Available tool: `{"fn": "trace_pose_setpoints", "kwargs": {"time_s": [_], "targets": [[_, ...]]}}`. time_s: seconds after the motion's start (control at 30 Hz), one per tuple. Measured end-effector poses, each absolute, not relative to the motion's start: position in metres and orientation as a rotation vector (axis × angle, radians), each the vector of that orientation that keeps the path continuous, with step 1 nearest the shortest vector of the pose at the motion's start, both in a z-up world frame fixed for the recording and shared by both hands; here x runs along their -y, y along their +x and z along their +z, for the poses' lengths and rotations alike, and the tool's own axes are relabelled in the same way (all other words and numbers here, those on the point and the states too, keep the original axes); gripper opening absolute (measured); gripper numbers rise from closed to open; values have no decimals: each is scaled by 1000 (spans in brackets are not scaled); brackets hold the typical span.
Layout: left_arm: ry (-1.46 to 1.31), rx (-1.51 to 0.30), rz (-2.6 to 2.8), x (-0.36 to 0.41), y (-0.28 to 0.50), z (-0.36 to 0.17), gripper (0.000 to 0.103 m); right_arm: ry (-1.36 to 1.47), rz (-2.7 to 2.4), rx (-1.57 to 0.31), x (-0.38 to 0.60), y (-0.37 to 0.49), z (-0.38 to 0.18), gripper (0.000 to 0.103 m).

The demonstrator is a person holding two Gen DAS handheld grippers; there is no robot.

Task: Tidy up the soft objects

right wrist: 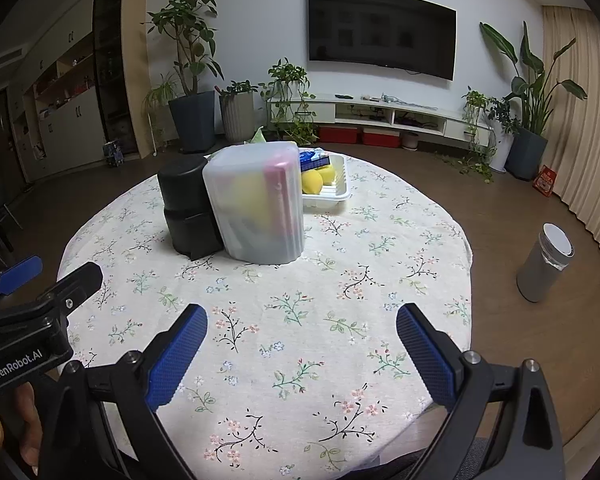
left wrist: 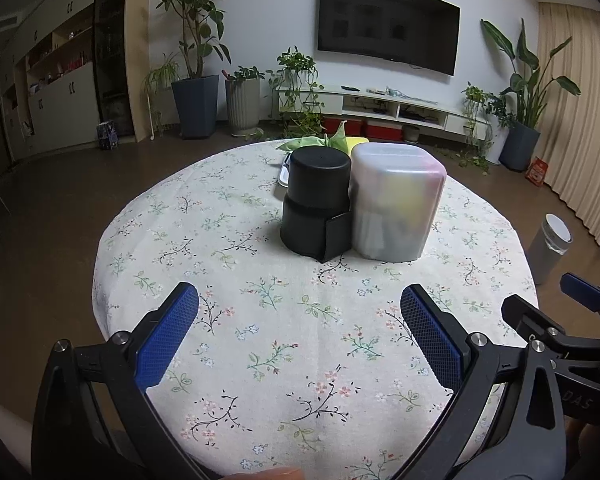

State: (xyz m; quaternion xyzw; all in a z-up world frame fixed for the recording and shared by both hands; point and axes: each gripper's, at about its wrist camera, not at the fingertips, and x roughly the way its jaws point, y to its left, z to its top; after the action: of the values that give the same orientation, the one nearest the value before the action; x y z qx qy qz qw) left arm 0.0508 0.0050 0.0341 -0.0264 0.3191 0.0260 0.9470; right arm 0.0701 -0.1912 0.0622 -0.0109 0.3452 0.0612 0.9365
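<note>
Soft objects (right wrist: 318, 180), yellow ones with a blue pack behind, lie in the white tray (right wrist: 342, 196) at the far side of the round worktop (right wrist: 300, 320). From your left view the tray is almost wholly hidden behind the two containers; only a sliver shows, with a green cloth (left wrist: 304, 143) poking up beyond.

The black canister (left wrist: 316, 200) and the frosted bin (left wrist: 396, 204) stand touching, side by side, near the worktop's middle, just in front of the tray. Through the bin's cloudy wall you can make out yellow and pink shapes, but not what they are.

Your left hand-held gripper (left wrist: 300, 328) and right hand-held gripper (right wrist: 302, 340) both hang with jaws spread wide and nothing between them, over the near part of the cloth. That near half is bare flowered cloth, well apart from the containers. The right gripper sits closer to the worktop's right edge; a grey cylinder (right wrist: 544, 264) stands on the floor beyond that edge. The near rim is cut off by the gripper bodies in both views.
</note>
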Motion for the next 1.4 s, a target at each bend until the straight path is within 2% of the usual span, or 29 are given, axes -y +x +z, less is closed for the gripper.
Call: {"fn": "trace_pose_setpoints", "kwargs": {"time_s": [1.4], "targets": [[-23,-655,38,2,54,31,103,-22,125,-715,194,73,57,98]]}}
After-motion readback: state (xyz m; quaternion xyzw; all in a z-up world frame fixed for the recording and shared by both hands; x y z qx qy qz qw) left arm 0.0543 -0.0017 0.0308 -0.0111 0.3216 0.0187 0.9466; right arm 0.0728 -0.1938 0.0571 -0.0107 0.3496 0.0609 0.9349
